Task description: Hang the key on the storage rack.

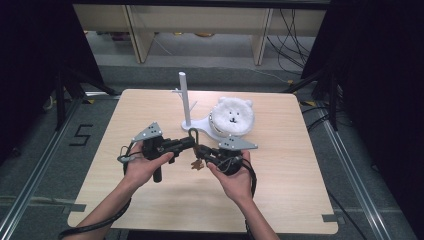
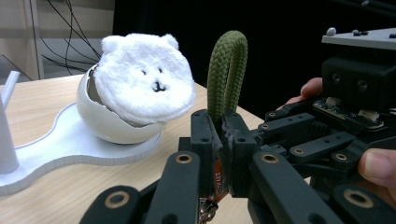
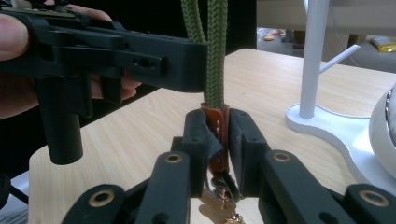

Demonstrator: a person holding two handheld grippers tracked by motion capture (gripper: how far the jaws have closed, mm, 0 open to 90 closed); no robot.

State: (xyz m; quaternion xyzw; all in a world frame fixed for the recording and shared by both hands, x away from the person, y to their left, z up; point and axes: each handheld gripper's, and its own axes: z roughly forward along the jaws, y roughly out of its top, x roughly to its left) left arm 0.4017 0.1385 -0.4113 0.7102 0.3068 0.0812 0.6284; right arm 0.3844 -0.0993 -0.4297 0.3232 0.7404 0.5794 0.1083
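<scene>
1. The left gripper (image 1: pixel 186 144), held in the person's left hand (image 1: pixel 145 162) over the near middle of the wooden table (image 1: pixel 280 200), was clenched on the green rope loop (image 2: pixel 227 70) of a key strap; in the left gripper view the loop stood upright out of its closed jaws.
2. The rope loop rose between the two grippers, just in front of the white stand's base, and a brown leather tab (image 3: pixel 217 135) hung below it with metal keys (image 3: pixel 219 205) at the bottom.
3. The right gripper (image 1: pixel 207 155), in the right hand (image 1: pixel 235 177), grasped that leather tab; no earlier picture shows its jaws, which pressed the tab from both sides.
4. Behind them stood a white peg stand (image 1: pixel 184 100) on a flat white base.
5. Farther right on that base, a fluffy white bear face (image 1: pixel 232 116) lay tilted in a white bowl (image 2: pixel 107 123).
</scene>
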